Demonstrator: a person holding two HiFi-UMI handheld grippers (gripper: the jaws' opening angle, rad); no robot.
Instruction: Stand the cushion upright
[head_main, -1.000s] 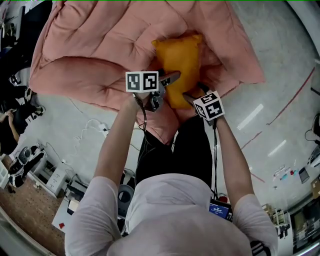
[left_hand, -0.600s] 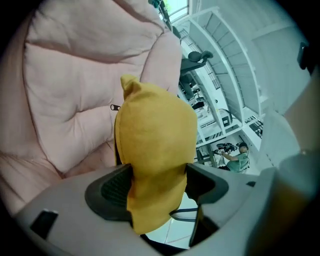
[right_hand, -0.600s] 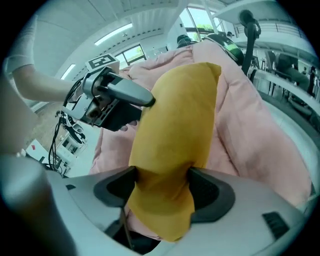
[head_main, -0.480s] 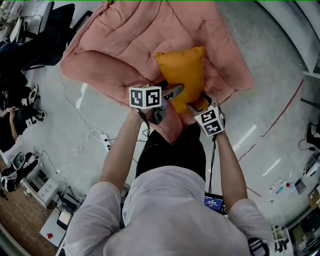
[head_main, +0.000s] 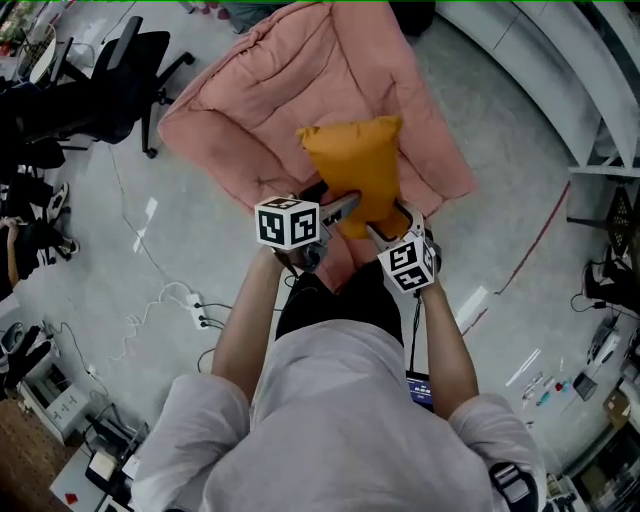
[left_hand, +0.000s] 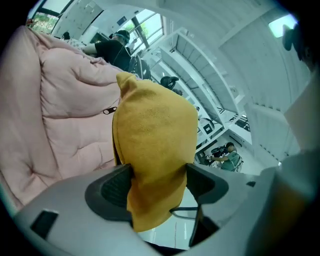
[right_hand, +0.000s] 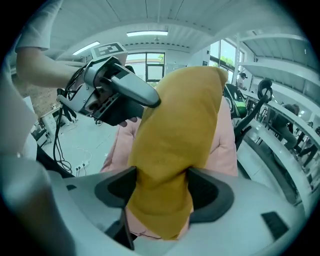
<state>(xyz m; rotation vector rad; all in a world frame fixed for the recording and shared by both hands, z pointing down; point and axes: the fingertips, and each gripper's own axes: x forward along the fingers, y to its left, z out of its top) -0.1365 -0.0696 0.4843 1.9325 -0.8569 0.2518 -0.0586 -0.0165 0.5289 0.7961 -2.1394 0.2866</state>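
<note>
Looking at this, it's mid-step: both claws are pinching the near end of the orange cushion (head_main: 355, 170). The left gripper (head_main: 345, 205) is clamped on one side, and the right gripper (head_main: 383, 228) is on the other with its jaws closing in on the fabric, so the cushion sticks out from them over the pink quilt (head_main: 260, 110). Next up imo is planting that gripped end on the quilt and getting it balanced before either pinch lets go, otherwise something this soft probably just flops over.
</note>
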